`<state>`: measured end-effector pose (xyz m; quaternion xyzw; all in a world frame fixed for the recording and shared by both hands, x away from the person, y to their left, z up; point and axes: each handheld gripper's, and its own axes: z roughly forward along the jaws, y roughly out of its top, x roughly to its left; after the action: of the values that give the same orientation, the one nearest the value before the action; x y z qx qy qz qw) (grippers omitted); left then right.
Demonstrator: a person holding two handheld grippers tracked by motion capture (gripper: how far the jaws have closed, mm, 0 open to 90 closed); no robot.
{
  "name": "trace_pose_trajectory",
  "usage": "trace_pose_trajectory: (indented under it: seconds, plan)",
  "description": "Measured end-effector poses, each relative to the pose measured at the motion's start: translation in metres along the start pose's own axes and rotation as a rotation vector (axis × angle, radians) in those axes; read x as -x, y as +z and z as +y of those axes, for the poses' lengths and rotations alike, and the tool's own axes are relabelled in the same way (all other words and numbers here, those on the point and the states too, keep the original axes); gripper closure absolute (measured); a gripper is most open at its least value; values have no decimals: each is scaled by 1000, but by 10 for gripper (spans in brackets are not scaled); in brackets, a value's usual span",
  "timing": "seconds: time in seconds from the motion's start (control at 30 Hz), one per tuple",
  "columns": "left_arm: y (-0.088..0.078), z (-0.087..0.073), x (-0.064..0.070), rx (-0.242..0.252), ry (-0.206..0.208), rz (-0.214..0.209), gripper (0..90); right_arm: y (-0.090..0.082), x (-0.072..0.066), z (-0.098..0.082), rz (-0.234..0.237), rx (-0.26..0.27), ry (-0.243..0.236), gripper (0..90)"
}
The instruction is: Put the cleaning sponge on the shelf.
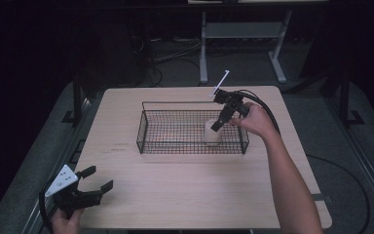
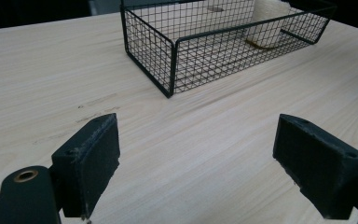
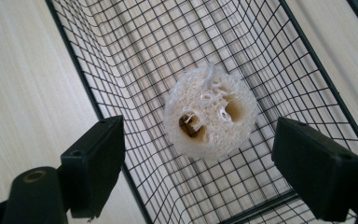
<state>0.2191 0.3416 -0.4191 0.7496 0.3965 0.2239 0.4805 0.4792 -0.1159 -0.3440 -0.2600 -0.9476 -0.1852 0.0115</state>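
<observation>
Dark surroundings hide everything beyond the tabletop (image 1: 185, 195). Your right gripper (image 3: 198, 158) hangs over the wire basket (image 1: 148, 127), jaws spread wide and empty. The loofah piece (image 3: 209, 116) stands upright on the basket floor, directly below and between those jaws, its long axis vertical and its holed end facing up; mesh walls close it in on all sides. Your left gripper (image 2: 196, 158) is well apart from the basket, jaws also wide and empty, its lower body cut off.

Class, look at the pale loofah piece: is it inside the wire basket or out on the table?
Inside. The loofah piece stands on the basket floor, mesh walls around it, the open right gripper above.
</observation>
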Motion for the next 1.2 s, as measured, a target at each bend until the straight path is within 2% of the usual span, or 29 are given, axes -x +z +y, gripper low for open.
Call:
trace_pose_trajectory:
  seconds: [0.4, 0.5, 0.53, 0.67, 1.2]
  plan:
    - [0, 0, 0, 4, -4, 0, 138, -16, -13, -15, 5, 49, -10, 166]
    - [0, 0, 1, -4, 2, 1, 138, -18, -15, -18, 2, 36, -9, 166]
    - [0, 0, 1, -4, 2, -1, 138, -20, -16, -21, 0, 45, -21, 166]
    - [0, 0, 1, -3, 2, 1, 138, -24, -18, -27, 4, 51, -12, 166]
    - [1, 0, 1, -4, 0, 0, 138, -29, -28, -46, -5, 33, -18, 163]
